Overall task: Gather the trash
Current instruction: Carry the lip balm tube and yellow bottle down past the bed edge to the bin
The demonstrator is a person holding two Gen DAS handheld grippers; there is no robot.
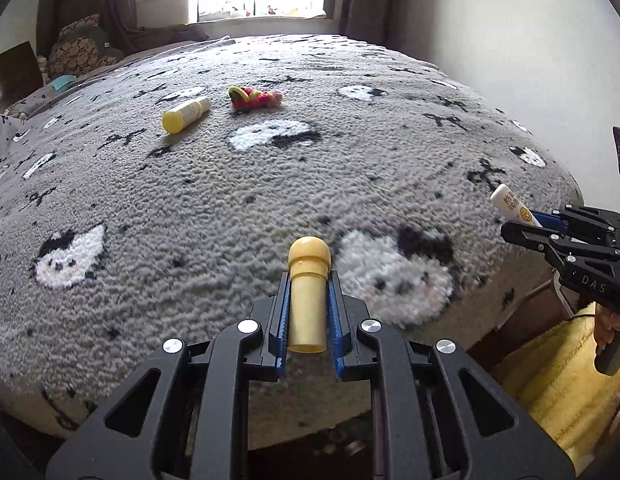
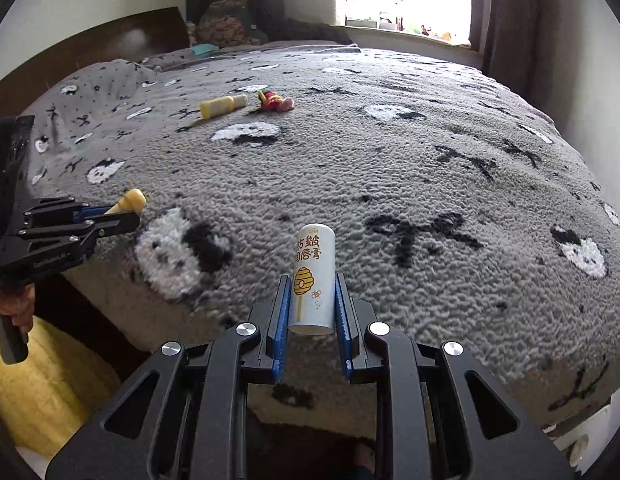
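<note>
Yellow plastic fills your left gripper [image 1: 308, 312]: the blue pads are closed on a yellow capped stick [image 1: 307, 292], cap end forward, clamped along its body so it cannot roll out. Your right gripper [image 2: 312, 304] is likewise clamped on a white lip-balm cap [image 2: 313, 280], printed side up. Both pieces hang over the near edge of the grey fleece blanket [image 1: 390, 152], at lower centre of each wrist view. Judgement: cap and stick are one item, held apart for disposal. Still on the blanket, upper left of centre: a yellow-capped tube [image 1: 185, 114] with a red-and-yellow wrapper [image 1: 253, 97] just beside it, apart. No bin is visible.
</note>
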